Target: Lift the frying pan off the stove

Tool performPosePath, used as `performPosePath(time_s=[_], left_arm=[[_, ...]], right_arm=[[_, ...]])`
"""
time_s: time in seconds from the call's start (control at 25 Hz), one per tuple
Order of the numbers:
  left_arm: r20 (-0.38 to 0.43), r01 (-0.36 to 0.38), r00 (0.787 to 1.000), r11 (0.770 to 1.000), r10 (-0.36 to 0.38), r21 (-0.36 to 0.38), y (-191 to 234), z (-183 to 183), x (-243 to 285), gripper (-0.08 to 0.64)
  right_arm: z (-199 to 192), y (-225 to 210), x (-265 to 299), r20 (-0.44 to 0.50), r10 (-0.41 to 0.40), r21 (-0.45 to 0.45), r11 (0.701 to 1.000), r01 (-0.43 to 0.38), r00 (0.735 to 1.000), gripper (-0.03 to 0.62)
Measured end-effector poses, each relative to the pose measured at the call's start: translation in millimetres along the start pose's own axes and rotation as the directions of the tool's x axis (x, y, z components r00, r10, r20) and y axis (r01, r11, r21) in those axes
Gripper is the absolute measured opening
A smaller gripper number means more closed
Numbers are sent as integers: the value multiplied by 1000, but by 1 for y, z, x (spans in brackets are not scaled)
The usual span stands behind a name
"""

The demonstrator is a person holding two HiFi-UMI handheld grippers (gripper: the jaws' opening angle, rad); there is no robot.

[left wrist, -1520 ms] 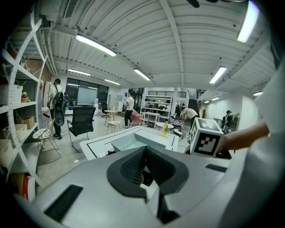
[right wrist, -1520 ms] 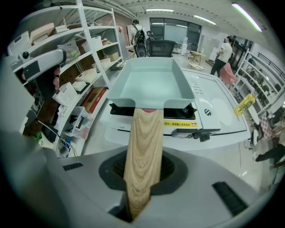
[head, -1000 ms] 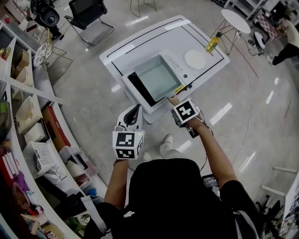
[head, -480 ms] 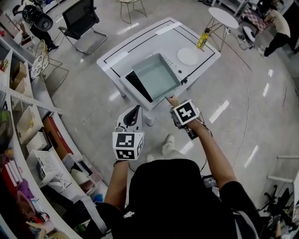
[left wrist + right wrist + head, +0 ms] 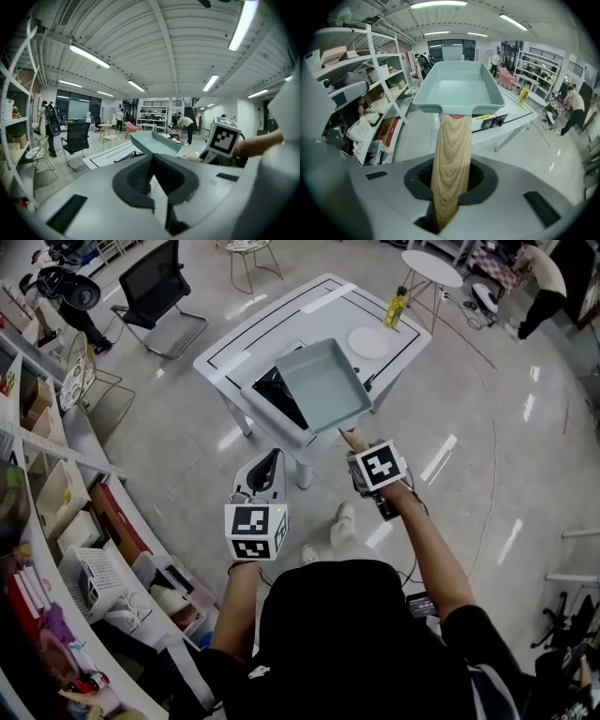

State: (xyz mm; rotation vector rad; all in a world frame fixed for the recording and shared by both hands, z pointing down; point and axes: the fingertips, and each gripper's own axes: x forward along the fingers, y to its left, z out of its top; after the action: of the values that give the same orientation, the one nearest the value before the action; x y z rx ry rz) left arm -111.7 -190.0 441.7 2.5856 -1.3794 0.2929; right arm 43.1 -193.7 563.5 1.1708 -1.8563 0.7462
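Observation:
A pale teal square frying pan (image 5: 323,385) with a wooden handle (image 5: 451,150) hangs in the air above the white table (image 5: 281,315), its far end tipped up. My right gripper (image 5: 352,441) is shut on the handle's near end, and in the right gripper view the handle runs between its jaws (image 5: 450,183) up to the pan (image 5: 457,86). The black stove (image 5: 279,390) lies uncovered on the table, left of the pan. My left gripper (image 5: 270,460) hovers below the table's near edge, shut and holding nothing. The left gripper view shows the pan (image 5: 154,141) ahead.
A white plate (image 5: 368,341) and a yellow bottle (image 5: 397,307) stand on the table's far right. A black office chair (image 5: 150,287) is at the back left, a round side table (image 5: 431,268) at the back right. Shelves (image 5: 56,484) full of boxes line the left.
The pan has risen off the stove and tilted, shifting right so the black stove top shows. My right gripper has lifted with the handle. My left gripper has drifted slightly.

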Motion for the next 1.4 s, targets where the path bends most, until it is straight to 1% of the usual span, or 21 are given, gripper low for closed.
performPosePath(time_s=[0.2,0.36,0.48,0.72,0.84,1.0,1.2,1.4], left_arm=[[10,30,999,999,-31,10,-8,-3,-14,11],[11,50,999,999,-50,18,-18,-4,-20,11],[16,60,998,998,-61,20,-26,-4,-20,12],[15,75,997,997,-75,18,-45,-5,-17,12],[17,79,997,997,-79,24,-61,-2,-15,12],[26,73,997,997,-74,29,-86,3,-19,11],[32,59,998,998,-60,29,-122,8,-31,11],[30,50,998,998,-51,30,-152,4,-44,11]], right_arm=[[-10,6,-12,22,-51,10,999,51,998,54],[-20,12,-22,19,-54,15,998,54,998,54],[-26,14,-27,22,-34,22,999,33,999,54],[-34,6,-43,52,-35,33,999,33,998,54],[-45,-2,-54,53,-45,38,998,43,998,54],[-61,-10,-72,63,-40,48,998,37,997,54],[-84,-19,-98,72,-36,37,999,33,997,54],[-107,-22,-118,82,-26,29,999,23,996,54]])
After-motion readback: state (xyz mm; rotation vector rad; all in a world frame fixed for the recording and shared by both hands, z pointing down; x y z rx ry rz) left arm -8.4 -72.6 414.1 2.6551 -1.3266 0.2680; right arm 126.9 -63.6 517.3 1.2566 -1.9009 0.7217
